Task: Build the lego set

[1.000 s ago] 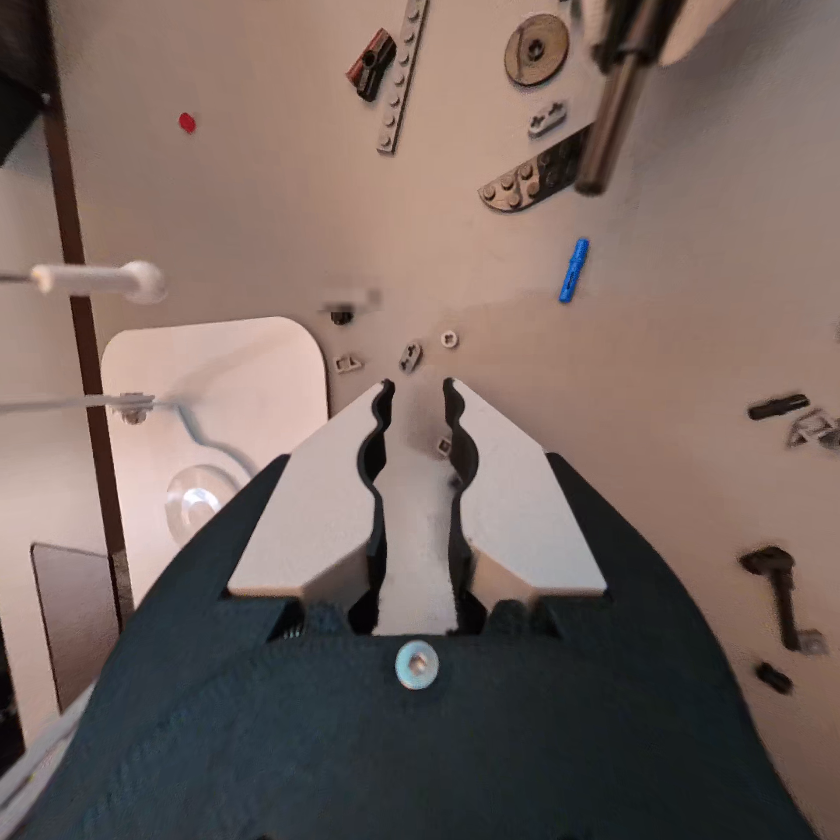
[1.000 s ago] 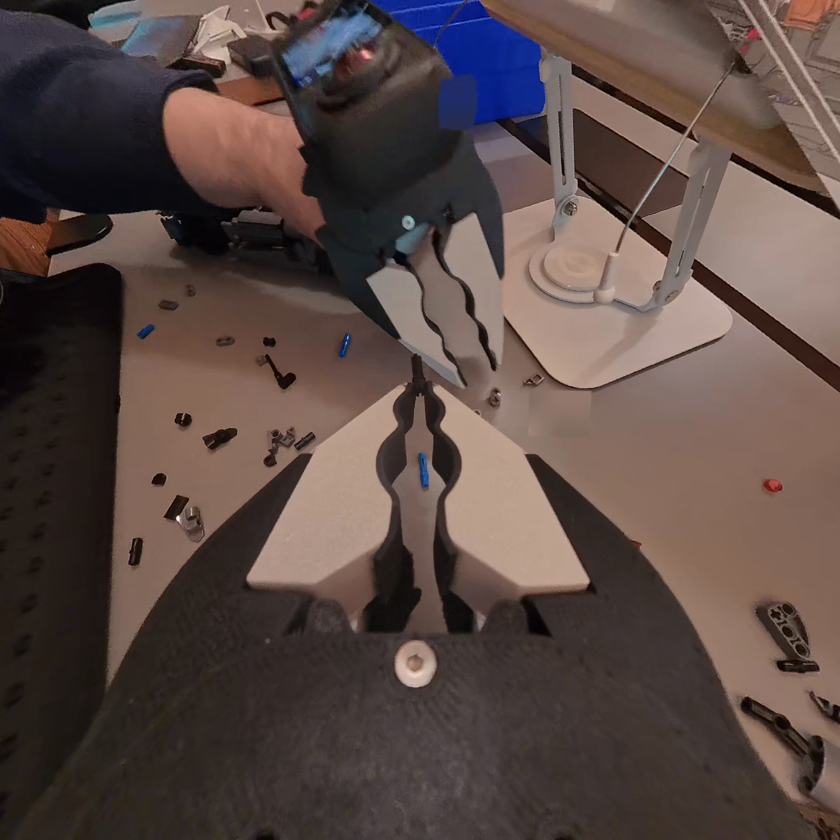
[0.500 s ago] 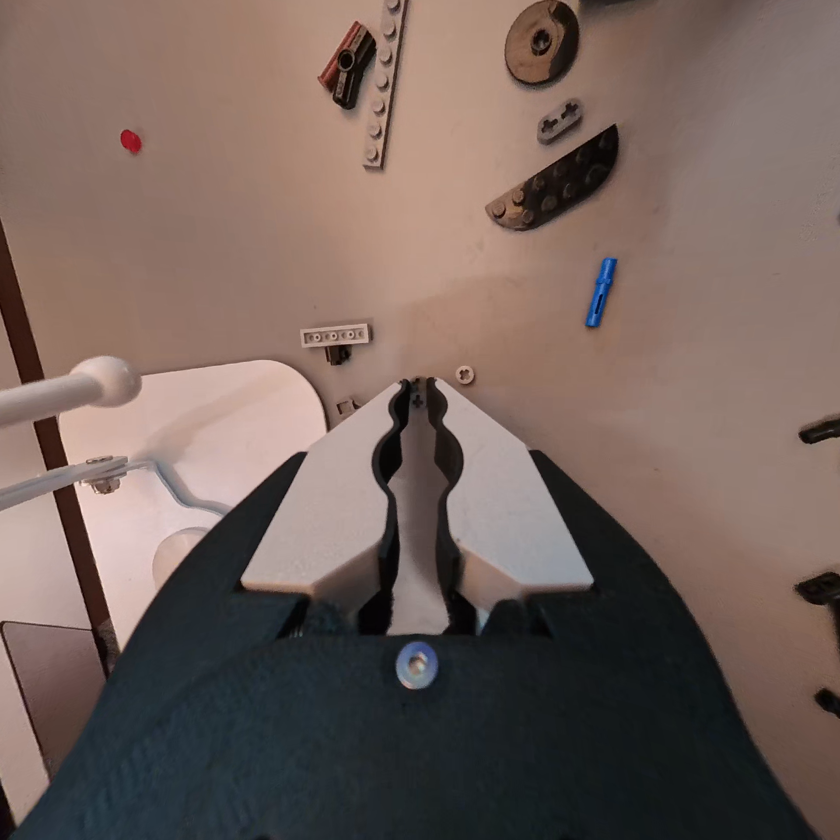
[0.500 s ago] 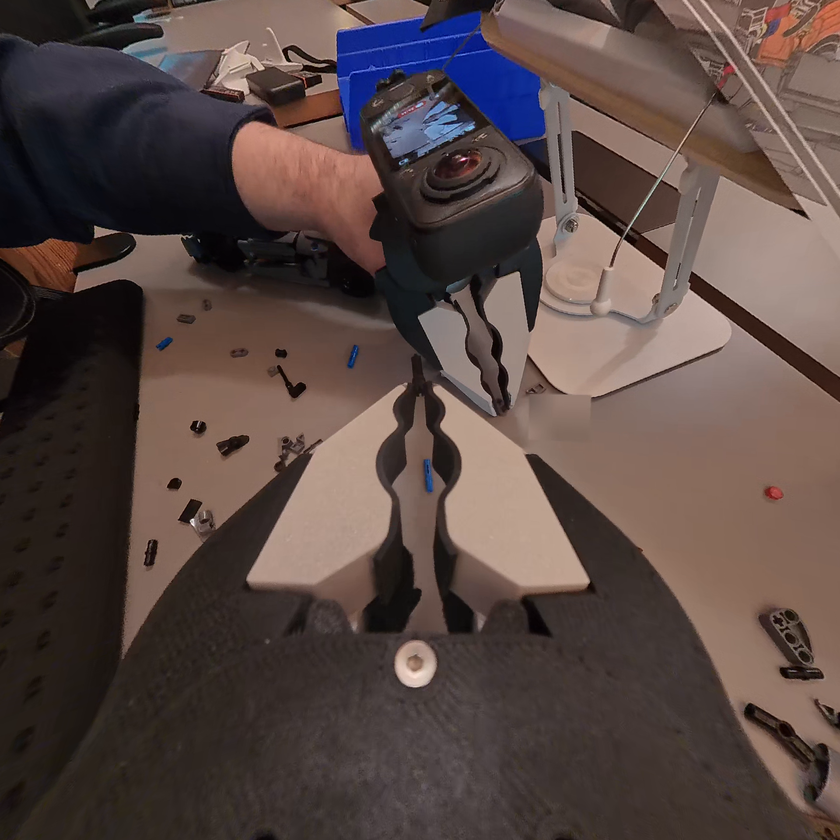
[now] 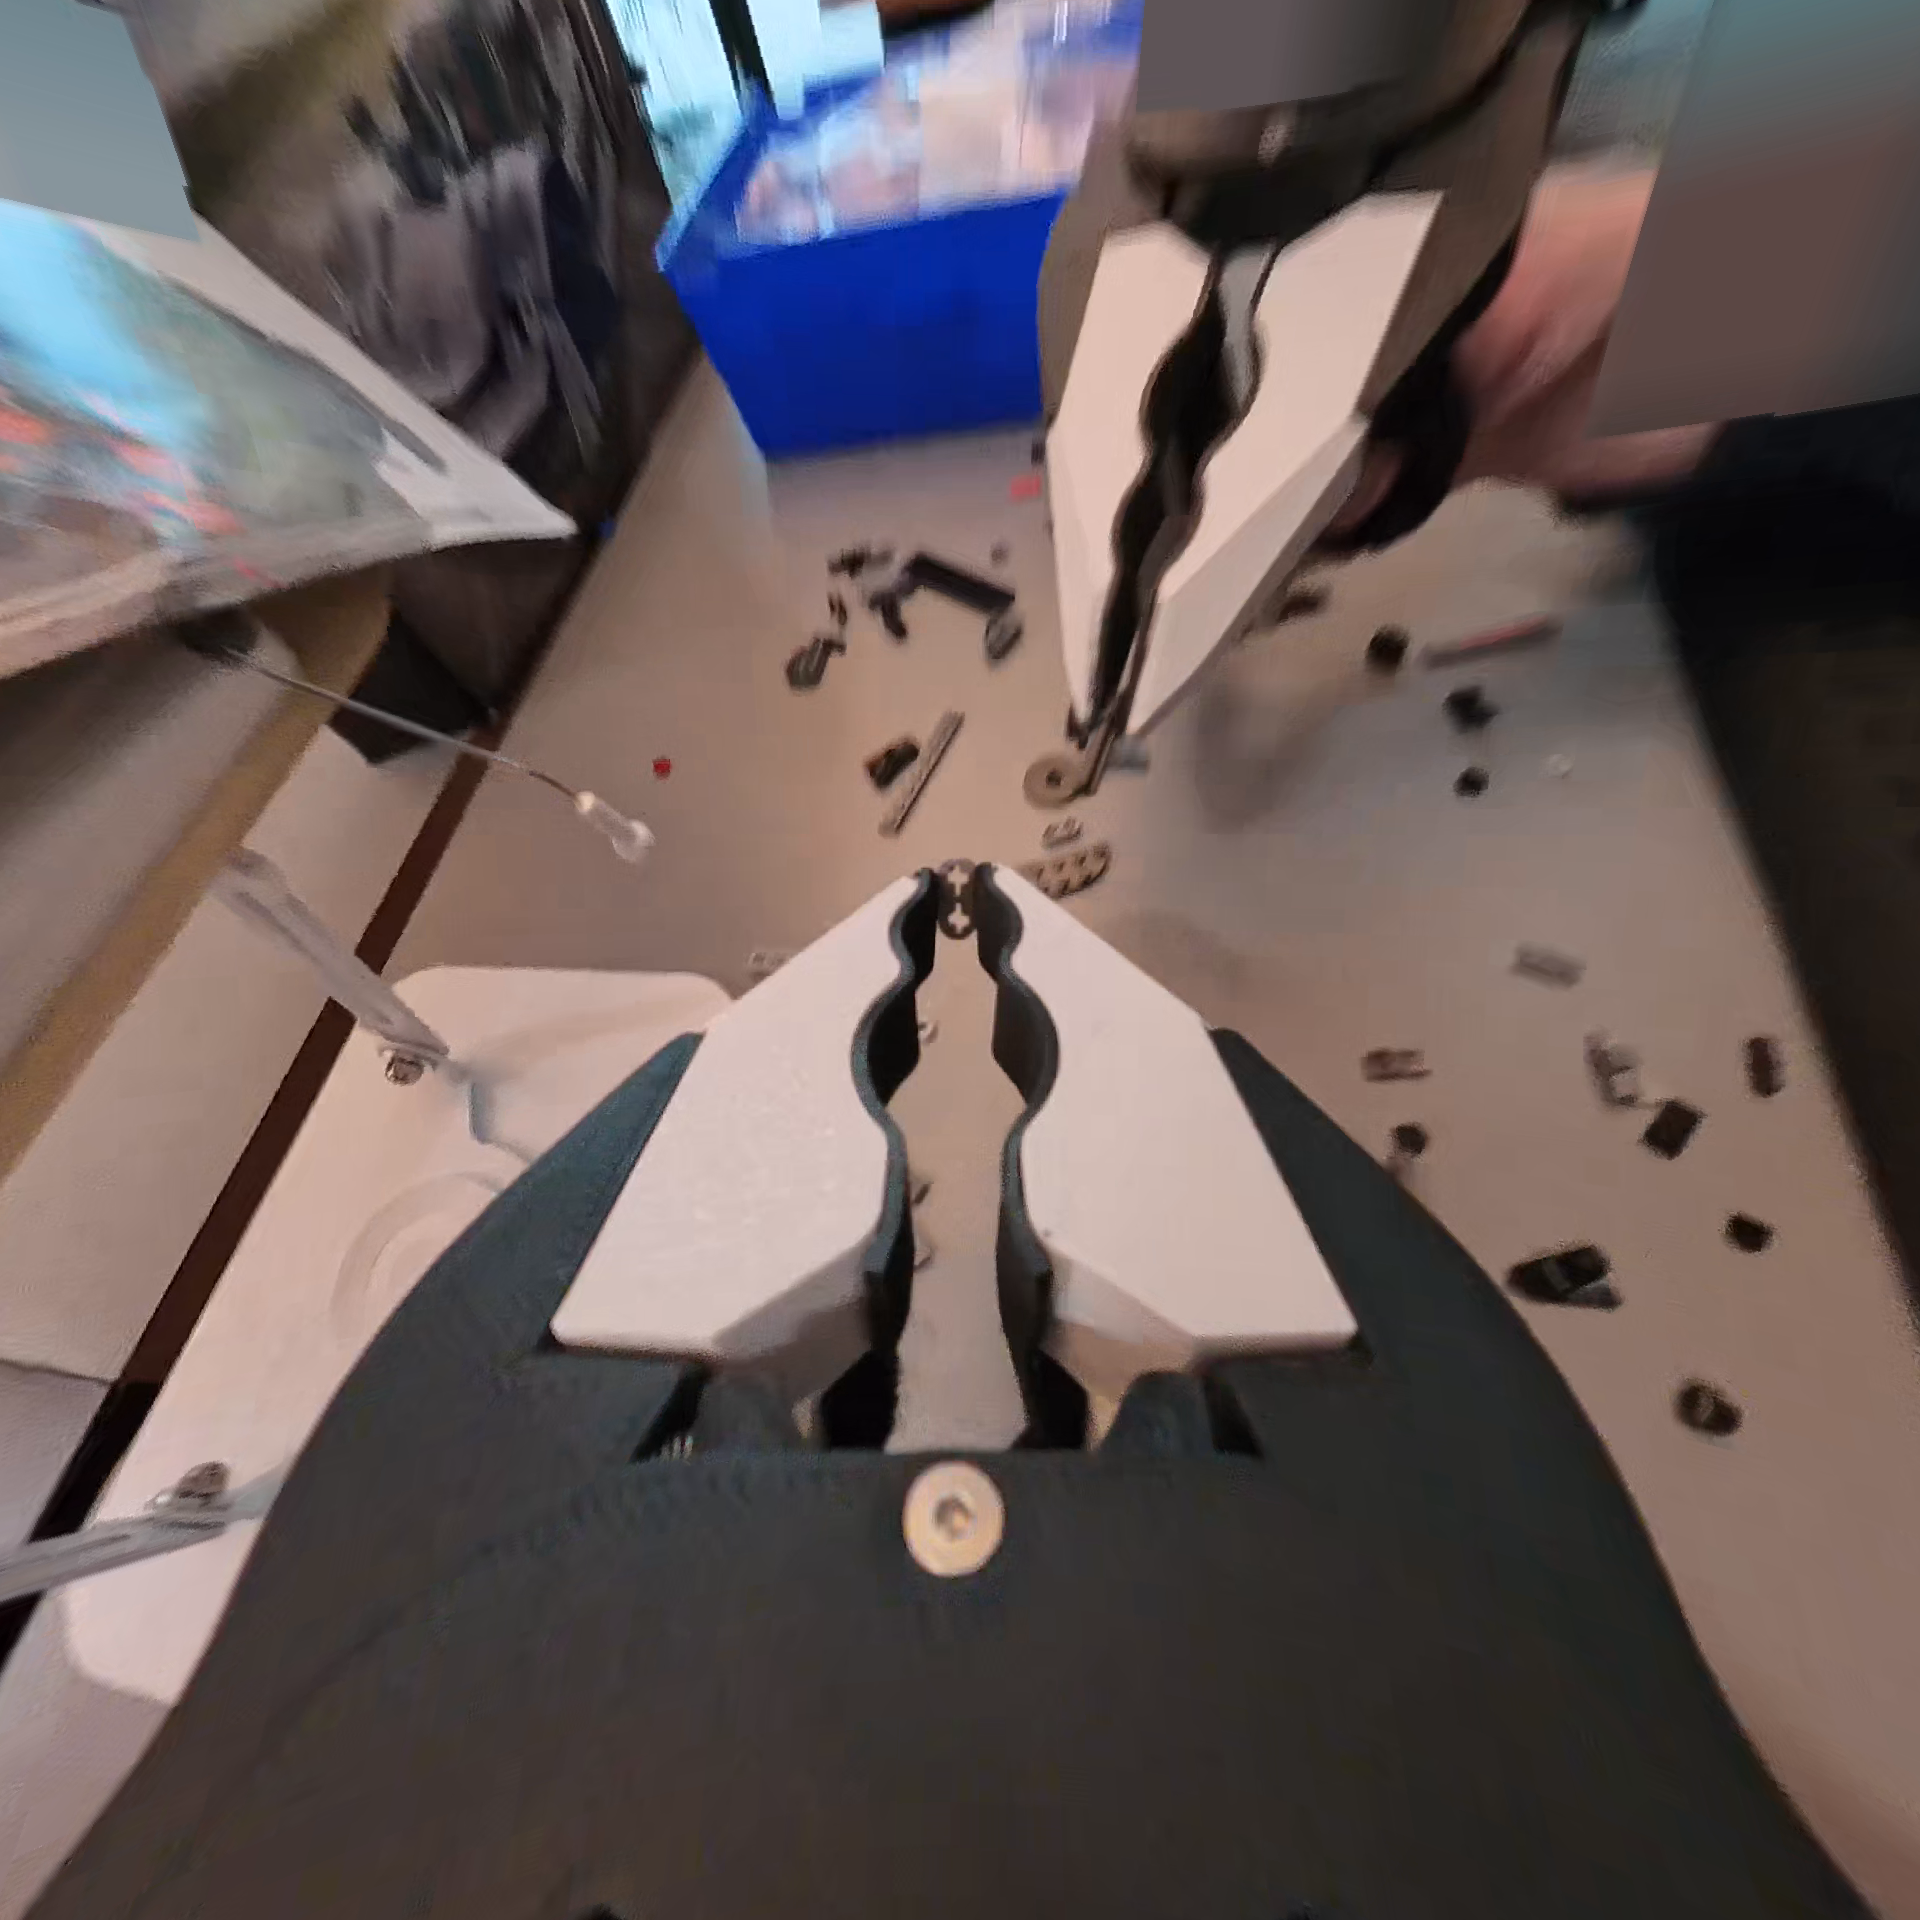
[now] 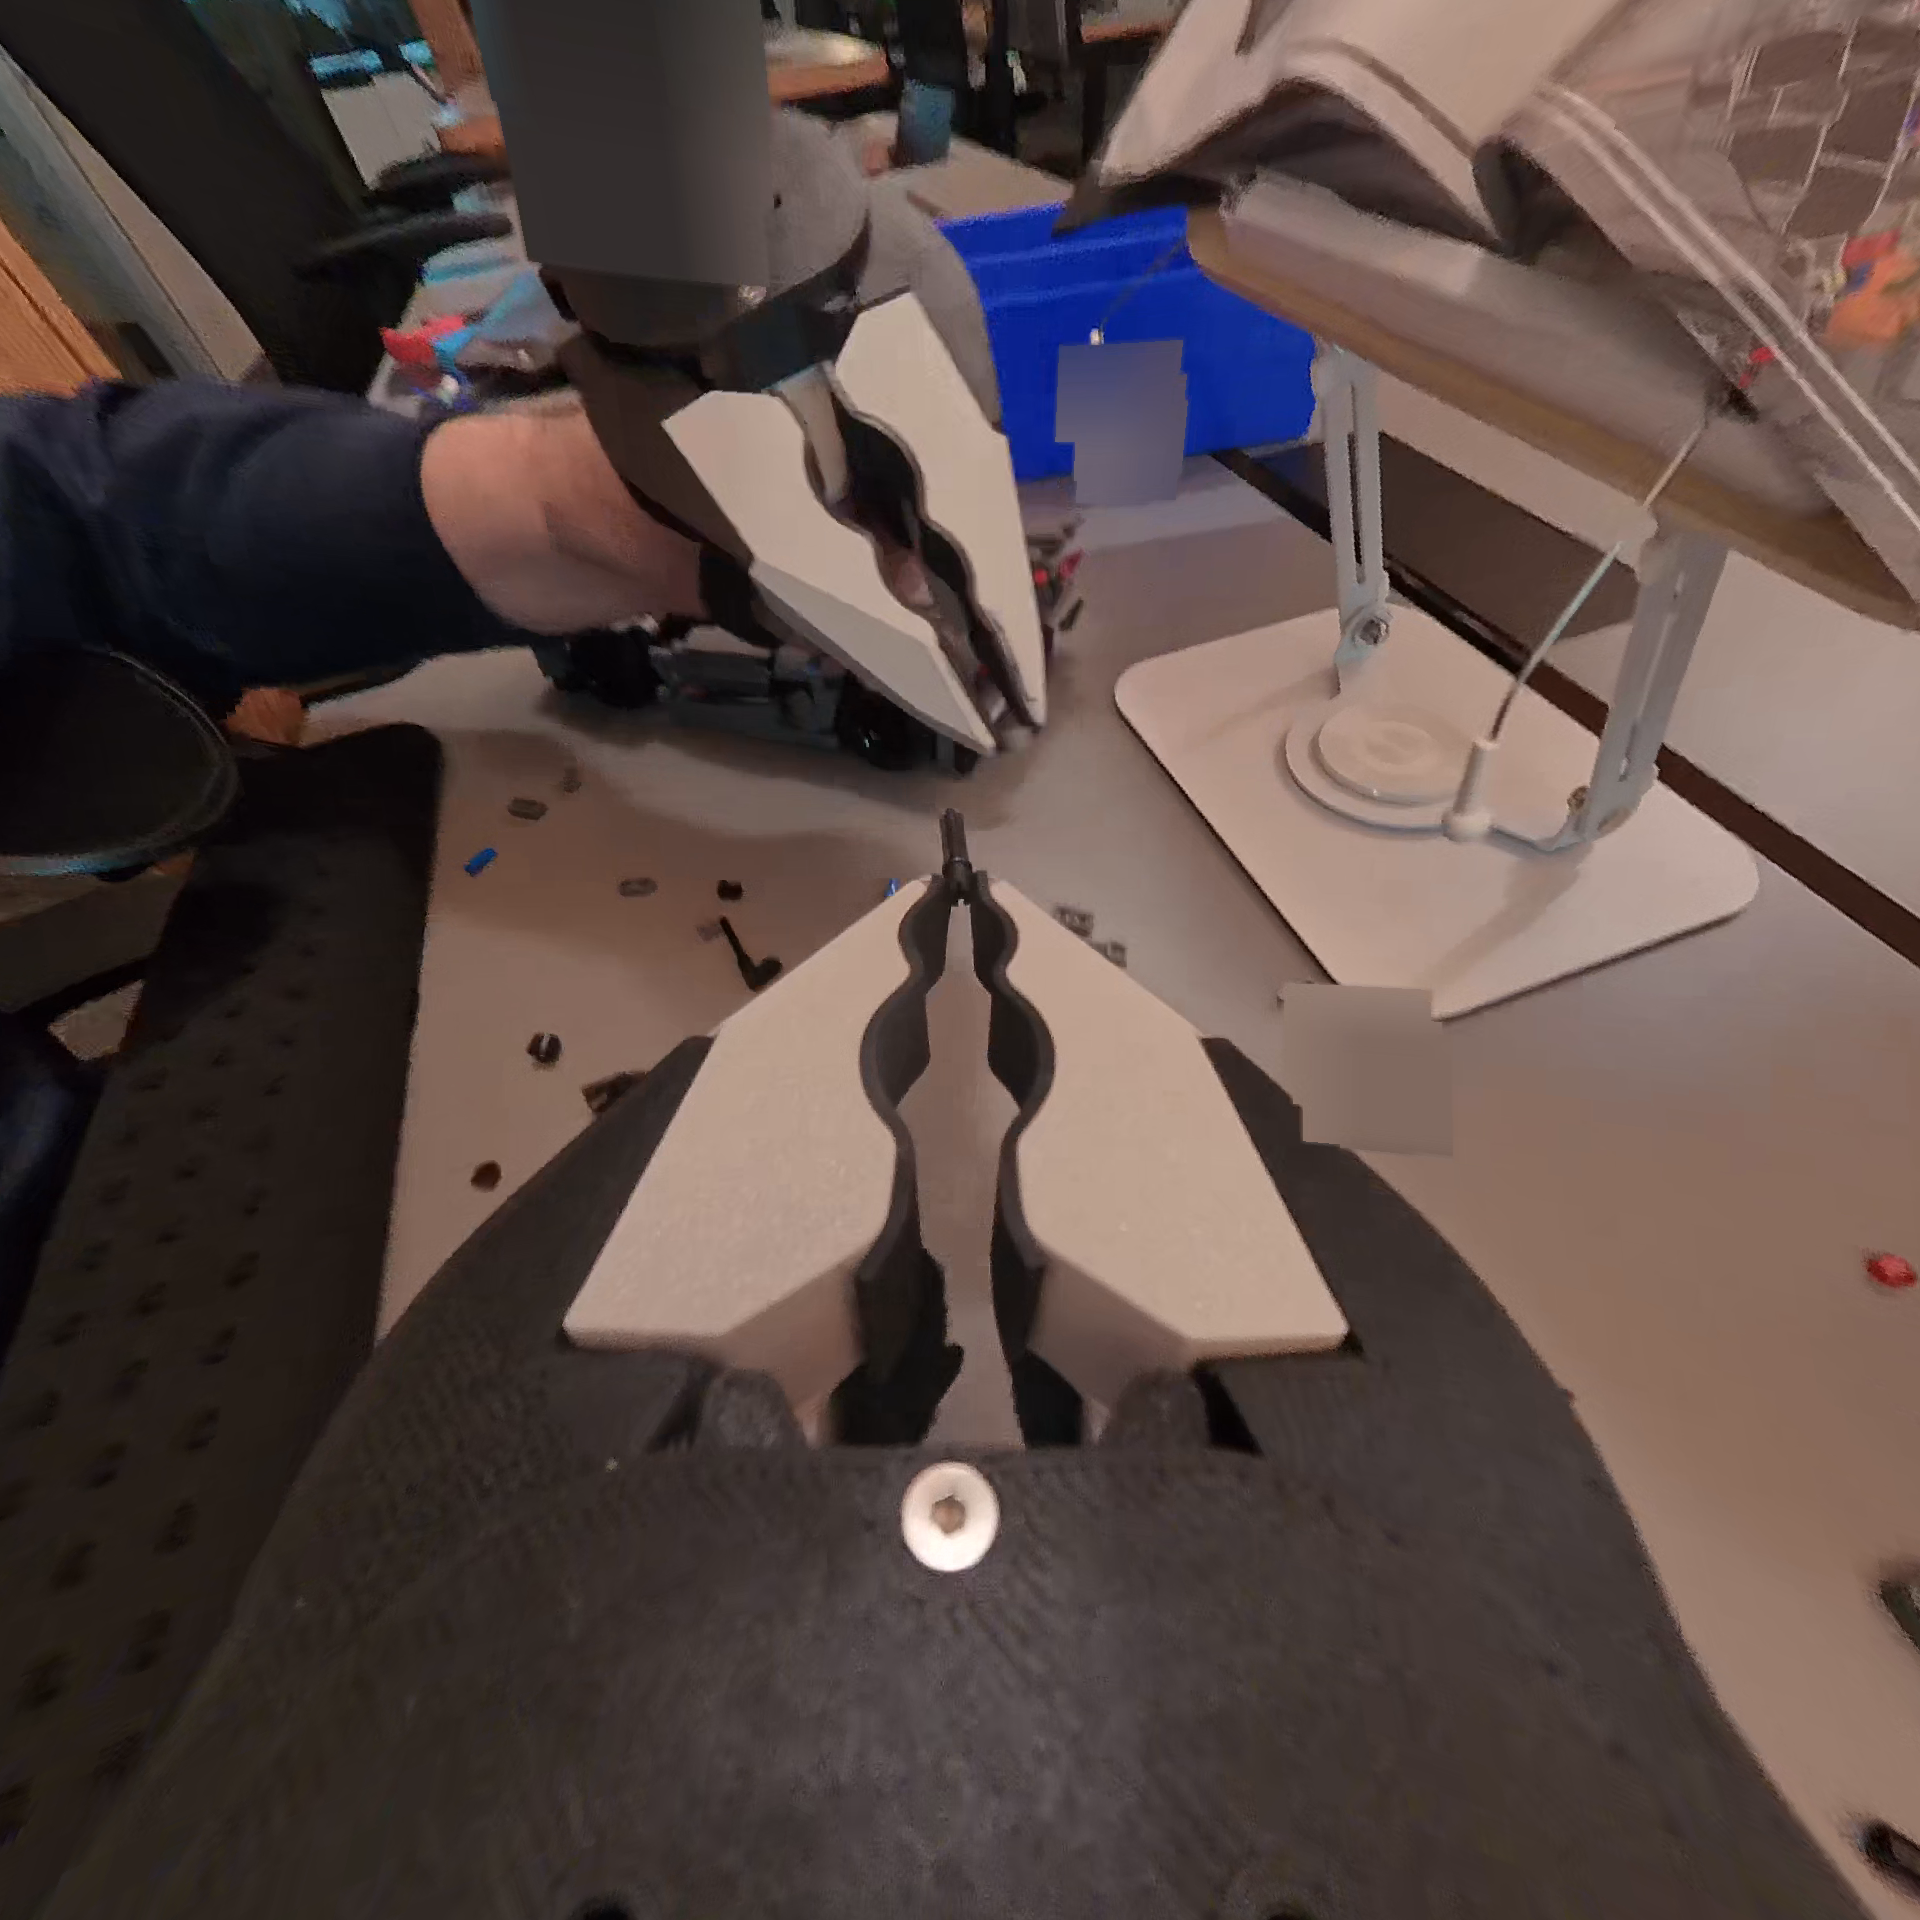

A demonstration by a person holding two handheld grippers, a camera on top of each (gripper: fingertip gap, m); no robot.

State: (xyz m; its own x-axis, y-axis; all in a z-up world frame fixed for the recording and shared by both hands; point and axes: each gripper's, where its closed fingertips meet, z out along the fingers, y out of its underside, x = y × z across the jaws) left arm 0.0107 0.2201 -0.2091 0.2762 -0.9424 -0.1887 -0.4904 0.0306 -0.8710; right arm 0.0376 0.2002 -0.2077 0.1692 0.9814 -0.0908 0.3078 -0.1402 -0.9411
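- Lego parts lie scattered over the grey table (image 5: 1299, 935); a partly built dark model (image 6: 748, 691) sits on the table beyond the right gripper, in front of the blue bin (image 6: 1091, 312).
- Left gripper (image 5: 958, 891): jaws drawn nearly together at the tips, pinching a small grey connector (image 5: 958, 899) with cross-shaped holes. The piece sits upright between the tips, clear of the table.
- Right gripper (image 6: 958, 885): jaws pressed on a thin black pin (image 6: 954, 847), which sticks out past the tips and points away from the camera.
- In the left wrist view, the right gripper hangs point-down over a round grey disc (image 5: 1051, 779); whether its pin touches the disc cannot be told through the blur.
- In the right wrist view, the left gripper is held by a hand (image 6: 551, 540) in a dark blue sleeve (image 6: 208, 520); its tips are just in front of the model.
- Loose parts near the disc: a long grey plate (image 5: 923, 774), a dark curved plate (image 5: 1070, 868), a red stud (image 5: 661, 767).
- More small black and grey pieces lie on the table's right side in the left wrist view; blue pins (image 6: 480, 860) lie near a black mat (image 6: 208, 1143).
- White stand (image 6: 1434, 831) rests on the table and carries an open booklet (image 6: 1662, 187) on a tilted board.
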